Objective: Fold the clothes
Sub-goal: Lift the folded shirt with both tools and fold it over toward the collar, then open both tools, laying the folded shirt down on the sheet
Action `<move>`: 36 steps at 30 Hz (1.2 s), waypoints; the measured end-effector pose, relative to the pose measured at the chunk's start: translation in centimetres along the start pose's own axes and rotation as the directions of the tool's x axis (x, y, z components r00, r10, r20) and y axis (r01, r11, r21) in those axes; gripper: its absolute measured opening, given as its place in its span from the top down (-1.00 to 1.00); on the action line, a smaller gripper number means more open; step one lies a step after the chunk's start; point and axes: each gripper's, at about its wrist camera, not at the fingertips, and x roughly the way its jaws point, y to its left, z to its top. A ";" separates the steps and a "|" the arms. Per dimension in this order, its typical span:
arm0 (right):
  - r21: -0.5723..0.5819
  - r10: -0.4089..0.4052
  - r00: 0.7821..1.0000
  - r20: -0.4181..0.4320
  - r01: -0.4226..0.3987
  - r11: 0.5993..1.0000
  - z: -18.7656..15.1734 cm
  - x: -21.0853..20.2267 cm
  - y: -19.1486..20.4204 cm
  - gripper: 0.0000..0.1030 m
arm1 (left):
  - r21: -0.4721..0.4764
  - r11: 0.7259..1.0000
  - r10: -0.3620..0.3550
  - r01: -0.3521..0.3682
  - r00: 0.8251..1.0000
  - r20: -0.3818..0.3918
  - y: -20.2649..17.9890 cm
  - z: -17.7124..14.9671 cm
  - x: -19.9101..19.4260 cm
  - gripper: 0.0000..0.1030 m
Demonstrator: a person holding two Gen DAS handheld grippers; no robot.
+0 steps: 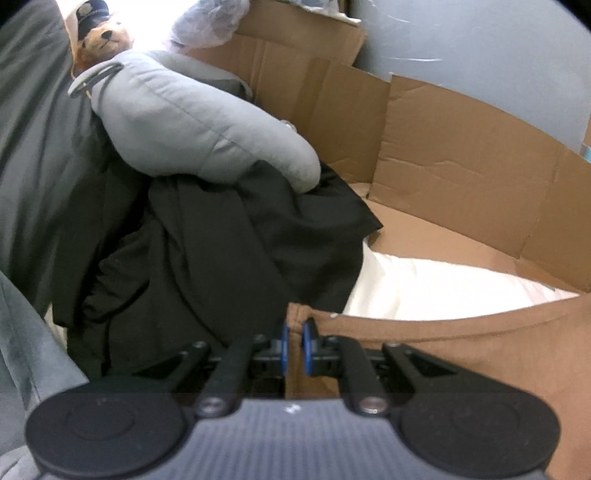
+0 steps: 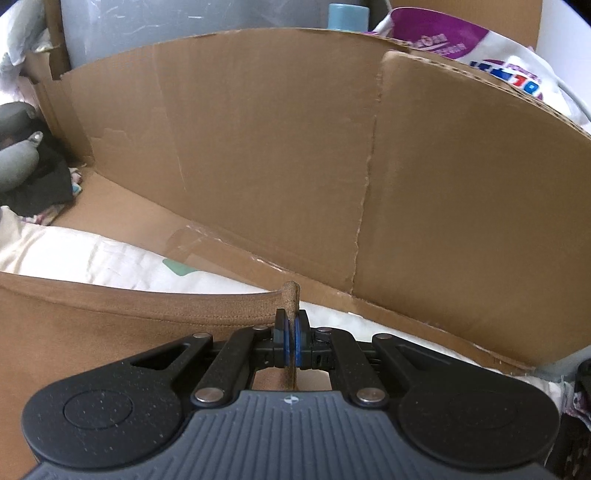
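**Brown garment held at two corners, mid-fold**

Left gripper (image 1: 294, 338): blue-padded jaws clamped on a bunched corner of the flat tan-brown knit garment (image 1: 443, 354), at its left end.

Right gripper (image 2: 291, 334): jaws pressed tight on the same garment's (image 2: 110, 332) stitched hem, a small tab of cloth sticking up above the pads.

Garment: spread low in the foreground of both views, its hemmed edge stretched between the two grippers; long axis runs side to side across the views, hem facing away toward the upright brown corrugated cardboard wall (image 2: 258, 147). It lies over a white cushioned sheet (image 1: 424, 288).

Step in hand, as judged: carrying the gripped edge to make a fold. The next move calls for both grippers travelling together, keeping the hem taut and level, then laying it square on the opposite edge before release.

Beside: crumpled black cloth pile (image 1: 221, 258), grey stuffed neck pillow (image 1: 192, 122), brown teddy bear in cap (image 1: 103, 33).
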 end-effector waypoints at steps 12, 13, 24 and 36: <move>0.051 -0.043 0.999 -0.026 0.045 0.998 0.0 0.9 -0.7 0.85 | -0.010 0.997 0.073 -0.073 0.997 0.000 -0.3 0.3 -0.3 0.44; 0.064 -0.038 0.999 -0.011 0.038 0.997 0.0 0.3 -0.9 0.83 | -0.009 0.996 0.087 -0.087 0.996 0.016 -0.4 0.3 -1.1 0.41; 0.086 0.032 0.999 0.038 -0.035 0.996 -3.8 -7.5 -4.5 0.52 | -0.056 0.997 0.049 -0.049 0.999 -0.011 1.5 -3.5 -7.5 0.22; 0.202 0.122 0.992 -0.026 -0.115 0.973 -10.3 -12.9 -6.4 0.32 | -0.125 0.992 -0.009 -0.008 0.991 -0.134 1.7 -10.4 -13.9 0.09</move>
